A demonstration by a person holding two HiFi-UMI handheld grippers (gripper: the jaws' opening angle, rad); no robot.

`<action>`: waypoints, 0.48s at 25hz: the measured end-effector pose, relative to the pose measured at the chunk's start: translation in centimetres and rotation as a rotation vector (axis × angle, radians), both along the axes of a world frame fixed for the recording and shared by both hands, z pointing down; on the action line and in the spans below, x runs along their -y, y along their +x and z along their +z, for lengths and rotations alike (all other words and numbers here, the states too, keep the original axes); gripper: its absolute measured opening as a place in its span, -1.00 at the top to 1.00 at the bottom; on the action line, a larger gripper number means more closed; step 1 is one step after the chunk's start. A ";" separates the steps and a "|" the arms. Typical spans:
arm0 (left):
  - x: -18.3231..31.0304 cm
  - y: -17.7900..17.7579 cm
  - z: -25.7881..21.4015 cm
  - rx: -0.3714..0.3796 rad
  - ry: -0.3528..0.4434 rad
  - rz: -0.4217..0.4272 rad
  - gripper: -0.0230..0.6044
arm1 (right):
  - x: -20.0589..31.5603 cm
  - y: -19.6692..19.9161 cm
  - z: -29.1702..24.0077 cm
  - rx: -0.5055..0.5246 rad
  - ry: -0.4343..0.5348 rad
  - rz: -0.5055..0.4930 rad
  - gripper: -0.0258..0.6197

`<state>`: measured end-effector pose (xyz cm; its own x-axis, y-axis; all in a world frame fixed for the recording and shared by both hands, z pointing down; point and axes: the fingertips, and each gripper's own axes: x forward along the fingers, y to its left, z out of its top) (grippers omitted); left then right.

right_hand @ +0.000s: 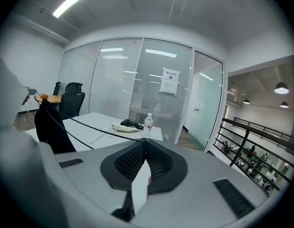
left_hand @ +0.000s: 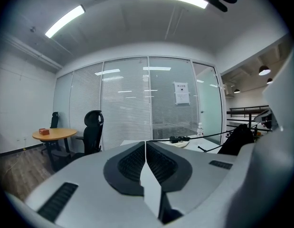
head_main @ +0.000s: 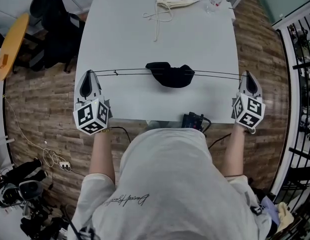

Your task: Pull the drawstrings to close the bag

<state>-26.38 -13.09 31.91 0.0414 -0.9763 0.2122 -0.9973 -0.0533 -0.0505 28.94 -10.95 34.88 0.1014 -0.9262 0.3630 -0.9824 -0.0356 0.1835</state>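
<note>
Bag (head_main: 170, 75), black, lies bunched on the white table (head_main: 124, 29), about midway across it and toward its near edge. Drawstrings (head_main: 115, 73) run out of the bag to both sides, stretched straight and taut just above the table top toward its left and right edges. You hold the left gripper (head_main: 88, 74) at the table's left edge, jaws pressed together with the thin black cord pinched at their tips. In the left gripper view the cord leaves the tips and runs off to the right toward the bag. You hold the right gripper (head_main: 246, 75) at the table's right edge, jaws likewise closed on the cord ends. In the right gripper view two strands lead away from the tips to the left. At the table's far end sit a cream pouch (head_main: 176, 3) with a loose white cord (head_main: 158, 19) and a clear water bottle (head_main: 215, 0). A small dark device (head_main: 194, 119) rests at the table's near edge.
</note>
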 end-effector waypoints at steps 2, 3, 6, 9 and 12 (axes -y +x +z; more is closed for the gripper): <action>0.1 0.0 -0.3 0.005 0.010 -0.003 0.88 | 0.0 -0.1 0.0 0.000 0.001 -0.005 0.85; 0.2 0.0 -0.4 0.007 0.012 -0.003 0.88 | 0.0 -0.1 -0.1 -0.003 0.002 -0.005 0.85; 0.2 0.0 -0.4 0.006 0.010 -0.001 0.88 | 0.0 -0.2 -0.5 -0.012 0.004 -0.008 0.85; 0.0 0.1 -0.6 0.005 0.013 0.004 0.88 | -0.1 -0.1 -0.7 -0.007 0.006 -0.008 0.85; 0.1 0.0 -0.4 0.001 0.007 0.008 0.88 | -0.3 -0.3 -0.5 -0.002 -0.002 -0.012 0.85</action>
<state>-26.39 -13.19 31.52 0.0487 -0.9775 0.2051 -0.9968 -0.0607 -0.0524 28.69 -10.69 34.40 0.0911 -0.9267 0.3645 -0.9823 -0.0234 0.1859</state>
